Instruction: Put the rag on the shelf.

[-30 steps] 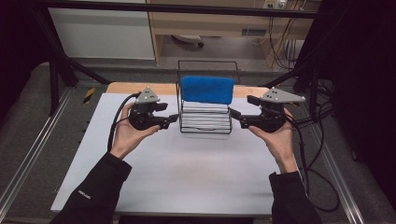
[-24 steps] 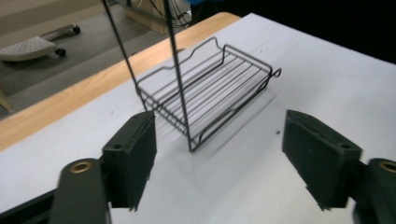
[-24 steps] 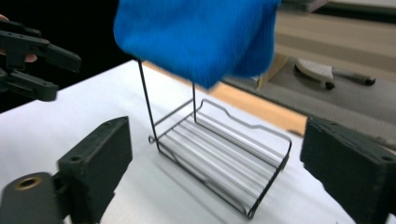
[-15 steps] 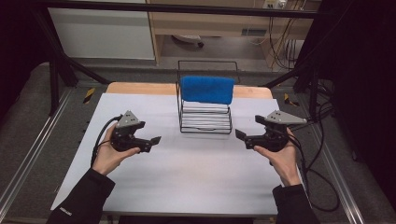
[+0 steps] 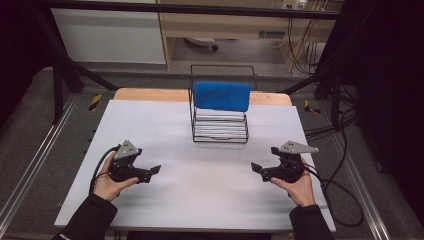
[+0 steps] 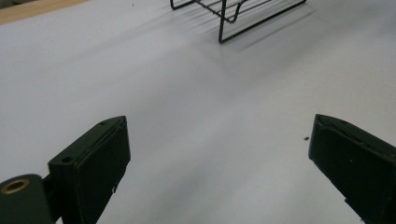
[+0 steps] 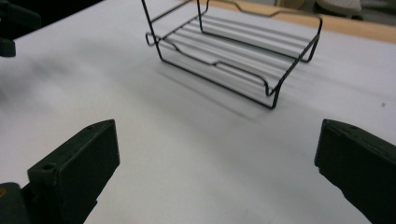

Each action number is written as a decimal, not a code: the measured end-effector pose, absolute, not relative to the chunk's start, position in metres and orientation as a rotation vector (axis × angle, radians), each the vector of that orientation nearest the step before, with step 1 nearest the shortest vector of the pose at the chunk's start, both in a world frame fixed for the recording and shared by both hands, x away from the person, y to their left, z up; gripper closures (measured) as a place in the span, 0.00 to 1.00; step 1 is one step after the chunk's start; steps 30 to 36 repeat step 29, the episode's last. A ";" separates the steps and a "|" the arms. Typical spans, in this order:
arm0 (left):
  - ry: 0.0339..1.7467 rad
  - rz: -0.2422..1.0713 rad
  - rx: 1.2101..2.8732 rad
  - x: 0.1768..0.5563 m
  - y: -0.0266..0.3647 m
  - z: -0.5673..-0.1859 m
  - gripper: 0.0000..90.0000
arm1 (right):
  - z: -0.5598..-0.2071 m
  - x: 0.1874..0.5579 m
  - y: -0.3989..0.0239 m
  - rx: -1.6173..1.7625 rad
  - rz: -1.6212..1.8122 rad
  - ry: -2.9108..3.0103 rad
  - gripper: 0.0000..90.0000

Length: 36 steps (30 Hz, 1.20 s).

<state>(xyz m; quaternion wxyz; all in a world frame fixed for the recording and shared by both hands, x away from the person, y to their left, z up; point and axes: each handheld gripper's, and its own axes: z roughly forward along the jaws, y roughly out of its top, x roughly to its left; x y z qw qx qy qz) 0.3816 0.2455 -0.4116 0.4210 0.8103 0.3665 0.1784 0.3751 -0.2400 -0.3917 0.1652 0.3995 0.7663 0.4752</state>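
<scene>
A black wire rack (image 5: 220, 125) stands at the far middle of the white table (image 5: 200, 190), with a blue towel (image 5: 221, 95) draped over its upper bar. My left gripper (image 5: 154, 171) is held low at the near left, well short of the rack, jaws wide apart and empty. My right gripper (image 5: 256, 169) is held at the near right, also open and empty, pointing inward. The left gripper view has the rack's corner (image 6: 233, 14) at the top, beyond the left gripper (image 6: 215, 168). Past the right gripper (image 7: 215, 172) in its own view lies the rack's slatted base (image 7: 233, 51).
A wooden strip (image 5: 150, 94) runs along the table's far edge. Cables (image 5: 340, 195) trail off the right side. Metal frame rails (image 5: 30, 165) border the left. White table surface lies between the two grippers.
Both grippers have drawn back from the sides of the rack toward the near edge of the table and moved apart. The towel stays hanging on the rack.
</scene>
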 end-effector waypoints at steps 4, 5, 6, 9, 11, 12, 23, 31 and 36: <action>0.927 0.439 2.031 0.376 0.254 -0.424 0.06 | -0.407 0.368 -0.248 1.171 1.356 2.194 0.01; 0.926 0.431 2.035 0.374 0.256 -0.426 0.06 | -0.411 0.367 -0.250 1.182 1.352 2.196 0.01; 0.922 0.428 2.040 0.373 0.257 -0.428 0.06 | -0.414 0.365 -0.253 1.193 1.345 2.202 0.01; 0.908 0.430 2.050 0.369 0.261 -0.434 0.06 | -0.422 0.362 -0.260 1.196 1.316 2.211 0.01; 0.910 0.421 2.054 0.367 0.264 -0.437 0.06 | -0.426 0.359 -0.264 1.200 1.326 2.209 0.01; 0.913 0.423 2.055 0.367 0.265 -0.438 0.06 | -0.428 0.358 -0.267 1.209 1.333 2.209 0.01; 0.933 0.424 2.036 0.359 0.277 -0.449 0.06 | -0.443 0.352 -0.274 1.184 1.324 2.260 0.01; 0.947 0.422 2.035 0.359 0.279 -0.451 0.06 | -0.444 0.351 -0.273 1.180 1.319 2.273 0.01; 0.947 0.422 2.035 0.359 0.279 -0.451 0.06 | -0.444 0.351 -0.273 1.180 1.319 2.273 0.01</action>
